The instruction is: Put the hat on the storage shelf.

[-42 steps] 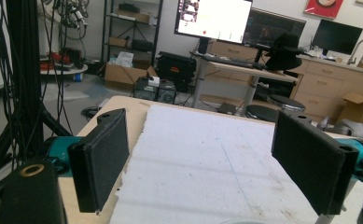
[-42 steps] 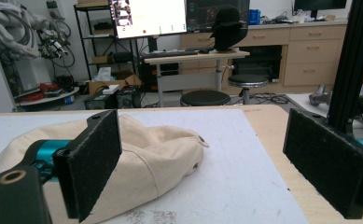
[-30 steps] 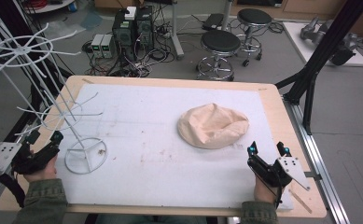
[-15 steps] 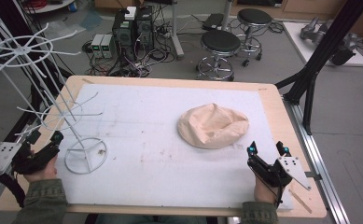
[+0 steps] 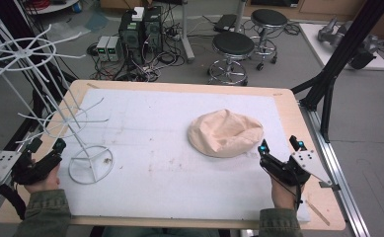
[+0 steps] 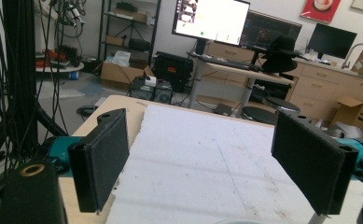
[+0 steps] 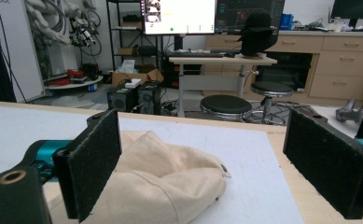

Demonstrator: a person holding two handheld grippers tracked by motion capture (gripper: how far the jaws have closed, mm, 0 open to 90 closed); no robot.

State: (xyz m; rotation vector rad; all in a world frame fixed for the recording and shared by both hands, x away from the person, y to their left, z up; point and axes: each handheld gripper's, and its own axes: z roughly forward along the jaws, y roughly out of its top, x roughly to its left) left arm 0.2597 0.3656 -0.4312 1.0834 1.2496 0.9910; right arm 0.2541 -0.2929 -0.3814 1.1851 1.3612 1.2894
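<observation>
On the desk, in the high view, a beige cloth cap lies crumpled on the white mat, right of the middle. Its outline is a flattened oval with the long axis running left to right across the desk; which way its front points cannot be told from above. The right hand-held gripper sits just beside the cap's lower right edge, jaws spread and holding nothing, aimed away from the person. The left hand-held gripper rests at the desk's left edge, jaws also spread, just beside the round base of a white wire rack that leans up and to the left. The 2 hand-held grippers are well apart, and the cap lies far nearer the right one.

In the left gripper view, the left hand-held gripper shows 2 black padded jaws wide apart with bare white mat between them.

In the right gripper view, the right hand-held gripper has its jaws wide apart, empty. The cap lies close ahead, low and to the left, partly behind the left jaw; a small eyelet shows at its right end.
</observation>
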